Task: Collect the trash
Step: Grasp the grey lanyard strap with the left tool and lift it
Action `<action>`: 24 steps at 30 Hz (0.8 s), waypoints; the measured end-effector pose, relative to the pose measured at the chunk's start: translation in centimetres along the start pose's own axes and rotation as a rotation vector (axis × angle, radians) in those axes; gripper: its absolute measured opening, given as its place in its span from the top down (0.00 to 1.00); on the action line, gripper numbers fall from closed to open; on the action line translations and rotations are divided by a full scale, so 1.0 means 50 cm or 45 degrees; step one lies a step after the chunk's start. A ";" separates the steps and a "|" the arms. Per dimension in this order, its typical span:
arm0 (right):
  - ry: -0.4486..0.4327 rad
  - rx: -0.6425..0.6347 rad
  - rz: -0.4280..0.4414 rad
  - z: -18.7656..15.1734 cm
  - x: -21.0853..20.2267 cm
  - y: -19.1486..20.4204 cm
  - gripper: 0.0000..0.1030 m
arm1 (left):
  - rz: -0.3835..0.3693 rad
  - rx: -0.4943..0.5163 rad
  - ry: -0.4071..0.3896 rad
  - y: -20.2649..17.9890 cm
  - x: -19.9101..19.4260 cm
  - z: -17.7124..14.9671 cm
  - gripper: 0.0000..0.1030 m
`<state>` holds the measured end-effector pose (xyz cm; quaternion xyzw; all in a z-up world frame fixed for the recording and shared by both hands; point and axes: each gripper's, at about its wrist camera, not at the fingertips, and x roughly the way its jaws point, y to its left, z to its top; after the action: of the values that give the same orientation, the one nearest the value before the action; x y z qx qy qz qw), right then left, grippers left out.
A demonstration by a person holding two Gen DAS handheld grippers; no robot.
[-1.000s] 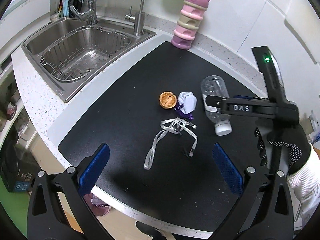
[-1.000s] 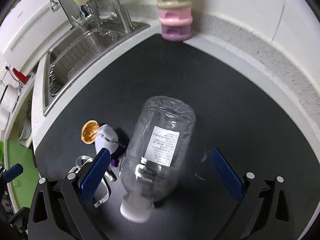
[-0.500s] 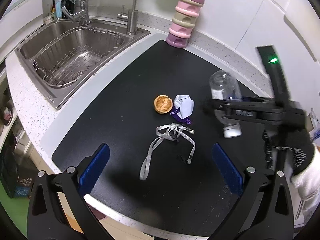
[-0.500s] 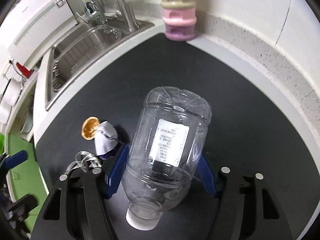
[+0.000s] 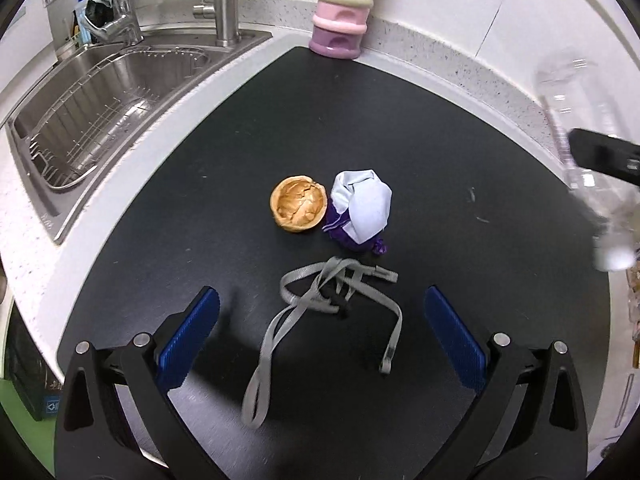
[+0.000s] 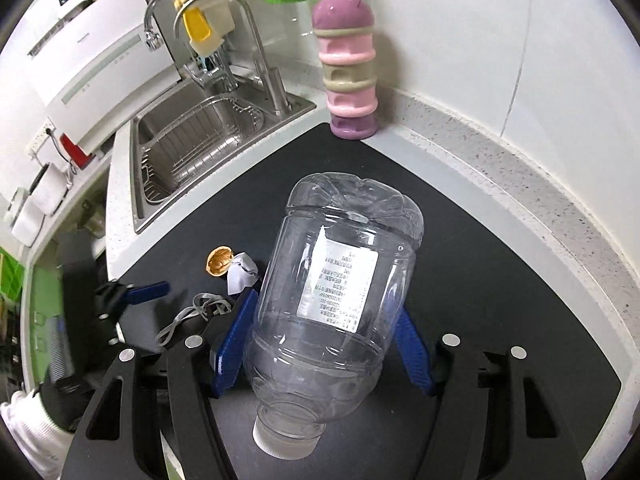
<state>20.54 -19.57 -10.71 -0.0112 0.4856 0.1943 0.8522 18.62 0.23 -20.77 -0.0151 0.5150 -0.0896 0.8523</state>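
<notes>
Clear plastic, the bottle now hangs cap-down above the black mat where a second ago it lay flat: our right gripper closed its blue pads on the body and lifted. Our left gripper has dropped closer, jaws wide and empty, over the grey strap. Walnut shell and crumpled wrapper remain uncollected.

Both grippers: blk frames, blue ribbed fingers, silver screws; white sleeve.
</notes>
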 end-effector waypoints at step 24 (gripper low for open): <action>-0.091 -0.109 0.151 -0.017 -0.090 0.020 0.38 | 0.052 -0.115 -0.076 -0.021 -0.156 -0.010 0.98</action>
<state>17.48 -20.26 -7.25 -0.0119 0.4460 0.2652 0.8547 14.52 0.52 -14.05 -0.0456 0.4932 -0.0483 0.8674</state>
